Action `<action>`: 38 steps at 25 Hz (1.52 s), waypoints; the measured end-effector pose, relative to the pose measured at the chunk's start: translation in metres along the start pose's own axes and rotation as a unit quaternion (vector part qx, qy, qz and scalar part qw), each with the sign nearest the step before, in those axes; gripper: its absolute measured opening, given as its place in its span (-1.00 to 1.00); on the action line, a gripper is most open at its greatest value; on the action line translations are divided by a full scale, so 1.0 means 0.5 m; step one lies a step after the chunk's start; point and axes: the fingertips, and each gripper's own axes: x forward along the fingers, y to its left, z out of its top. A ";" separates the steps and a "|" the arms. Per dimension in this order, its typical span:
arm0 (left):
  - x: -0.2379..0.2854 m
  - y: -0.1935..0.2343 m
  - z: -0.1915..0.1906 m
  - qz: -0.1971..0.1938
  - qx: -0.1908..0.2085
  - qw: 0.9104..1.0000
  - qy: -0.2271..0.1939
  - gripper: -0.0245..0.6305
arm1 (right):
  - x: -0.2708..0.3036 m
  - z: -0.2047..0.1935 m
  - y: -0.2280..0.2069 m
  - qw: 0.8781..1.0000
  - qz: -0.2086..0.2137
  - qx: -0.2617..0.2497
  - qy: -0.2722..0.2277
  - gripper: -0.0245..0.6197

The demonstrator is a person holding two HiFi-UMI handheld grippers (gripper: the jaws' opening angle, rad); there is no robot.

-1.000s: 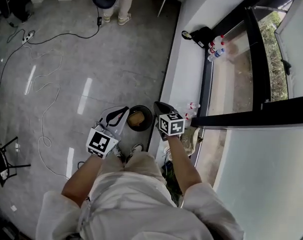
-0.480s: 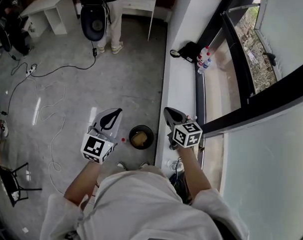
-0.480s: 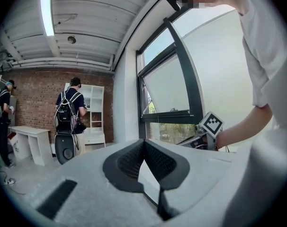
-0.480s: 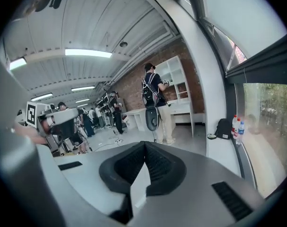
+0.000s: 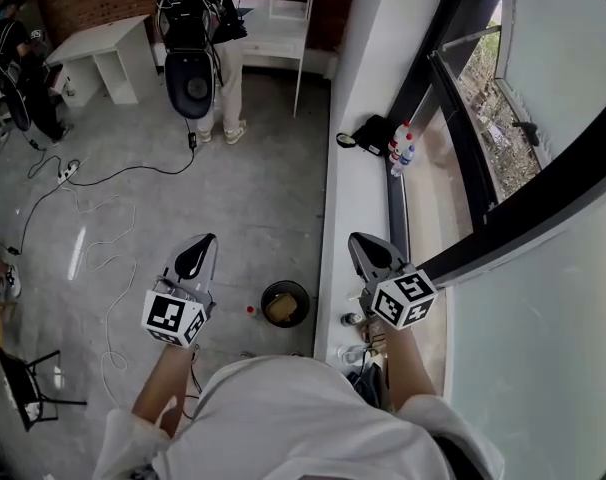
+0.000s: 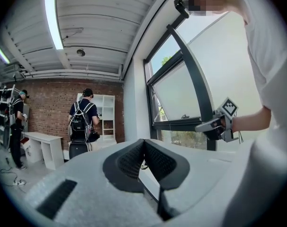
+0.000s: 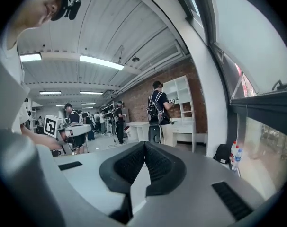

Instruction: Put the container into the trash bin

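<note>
Head view: grey glossy floor [image 5: 243, 188], cables [image 5: 108, 308] strewn at left; white sill [image 5: 358, 203] under black-framed window. Bin [image 5: 267, 292] on floor just beside sill, container [image 5: 280, 309] inside it. Left claw [image 5: 201, 240] and right claw [image 5: 359, 240] either side of bin, apart from it. Bottles [image 5: 400, 148] and black bag [image 5: 371, 133] on sill. Black-and-white square markers on cubes.

Left gripper view: claw clenched, empty. Brick wall [image 6: 44, 112], white shelves [image 6: 105, 117], person [image 6: 82, 124] with backpack ahead.

Right gripper view: claw clenched, empty. Same person ahead, bottles low at right.
</note>
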 end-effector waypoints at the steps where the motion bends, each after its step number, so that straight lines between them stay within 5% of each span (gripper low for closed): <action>1: -0.008 0.008 0.008 0.005 -0.001 1.000 -0.005 -0.88 | -0.012 0.014 0.000 1.000 -0.007 -0.004 -0.009 -0.92; 10: -0.084 0.068 0.048 0.048 -0.002 0.998 -0.041 -0.87 | -0.139 0.108 0.007 0.992 -0.090 -0.047 -0.079 -0.92; 18: -0.123 0.094 0.039 0.072 -0.013 0.996 -0.056 -0.87 | -0.198 0.094 0.019 0.984 -0.145 -0.063 -0.084 -0.92; 38: -0.173 0.084 0.025 0.065 -0.012 0.996 -0.061 -0.87 | -0.154 0.088 0.078 0.987 -0.124 -0.060 -0.089 -0.92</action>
